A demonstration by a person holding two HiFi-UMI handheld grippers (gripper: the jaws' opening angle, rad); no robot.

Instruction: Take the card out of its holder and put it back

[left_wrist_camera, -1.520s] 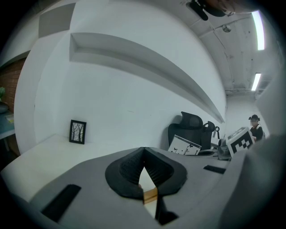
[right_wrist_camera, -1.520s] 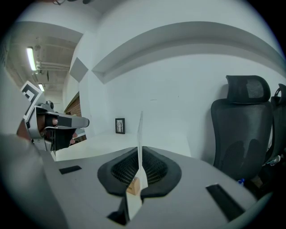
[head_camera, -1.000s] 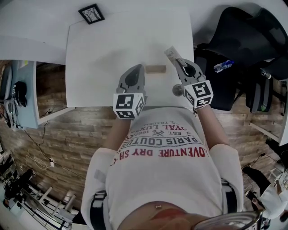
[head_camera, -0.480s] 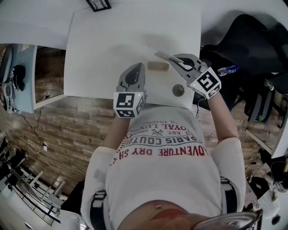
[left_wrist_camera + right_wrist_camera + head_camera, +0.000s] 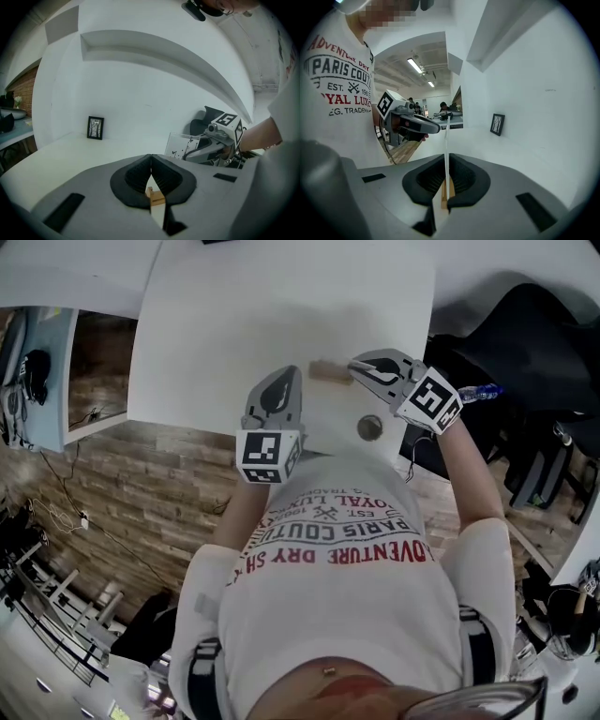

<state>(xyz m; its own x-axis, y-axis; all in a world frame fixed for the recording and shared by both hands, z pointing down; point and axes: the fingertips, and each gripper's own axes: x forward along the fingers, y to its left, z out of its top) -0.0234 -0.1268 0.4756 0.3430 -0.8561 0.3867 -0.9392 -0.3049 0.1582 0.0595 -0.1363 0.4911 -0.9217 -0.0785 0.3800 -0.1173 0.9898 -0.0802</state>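
A small wooden card holder (image 5: 327,371) lies on the white table (image 5: 234,324). My right gripper (image 5: 356,366) is shut on the clear printed card (image 5: 184,145), which shows edge-on between its pads (image 5: 446,157). It holds the card just right of the holder and above it. My left gripper (image 5: 285,382) rests on the table left of the holder. Its jaws are shut with nothing between them, and the holder (image 5: 155,197) shows just beyond their tips. From the left gripper view, the right gripper (image 5: 199,150) is at the right.
A small round object (image 5: 369,427) sits on the table near its front edge, under my right hand. A black picture frame (image 5: 95,127) stands at the table's far side by the wall. A black chair (image 5: 525,324) and a water bottle (image 5: 476,390) are off the table's right edge.
My right gripper has swung the card round from pointing away from me to pointing left, closer to the holder. The left gripper has stayed put.
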